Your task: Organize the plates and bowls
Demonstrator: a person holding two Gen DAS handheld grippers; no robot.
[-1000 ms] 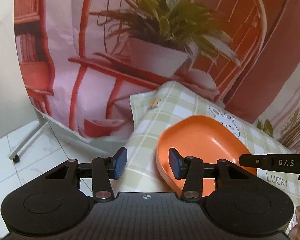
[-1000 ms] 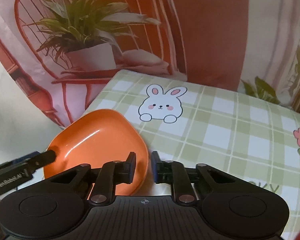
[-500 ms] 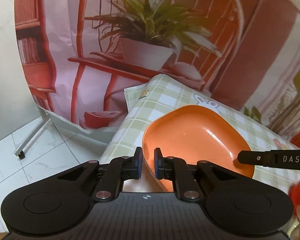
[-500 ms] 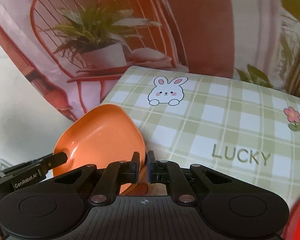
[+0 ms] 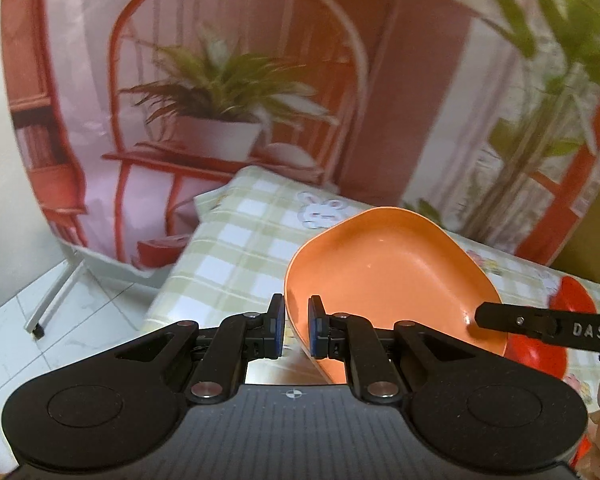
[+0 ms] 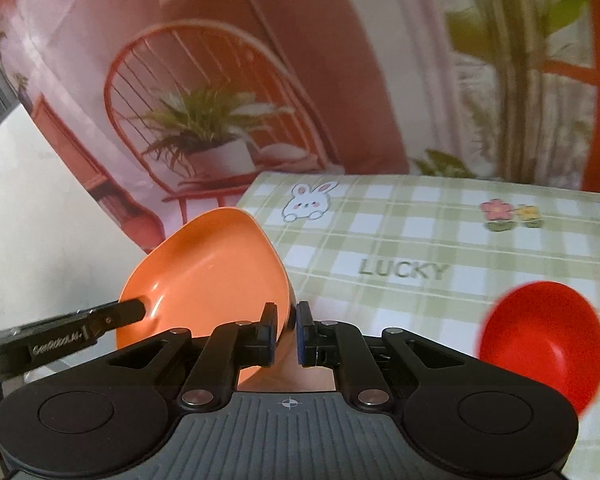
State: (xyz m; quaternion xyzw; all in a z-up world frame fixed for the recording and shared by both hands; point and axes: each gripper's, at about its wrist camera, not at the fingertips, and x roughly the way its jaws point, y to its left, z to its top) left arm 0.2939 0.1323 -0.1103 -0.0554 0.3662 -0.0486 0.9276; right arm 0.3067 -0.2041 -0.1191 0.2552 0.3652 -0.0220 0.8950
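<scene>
Orange plate (image 5: 392, 264); red bowl (image 6: 540, 340); green-checked tablecloth (image 6: 420, 240).

My left gripper (image 5: 296, 330) pinches the near left rim of an orange dish (image 5: 392, 272), blue pads on either side of it. My right gripper (image 6: 286, 334) clamps the opposite rim, fingers nearly together. Both point forward, level.

Your left gripper (image 5: 296, 330) pinches the near rim of an orange dish (image 5: 392, 276), held tilted above a checked cloth (image 5: 236, 256). Your right gripper's finger (image 5: 540, 322) grips the dish's far side. A red bowl (image 5: 568, 316) sits behind.
</scene>
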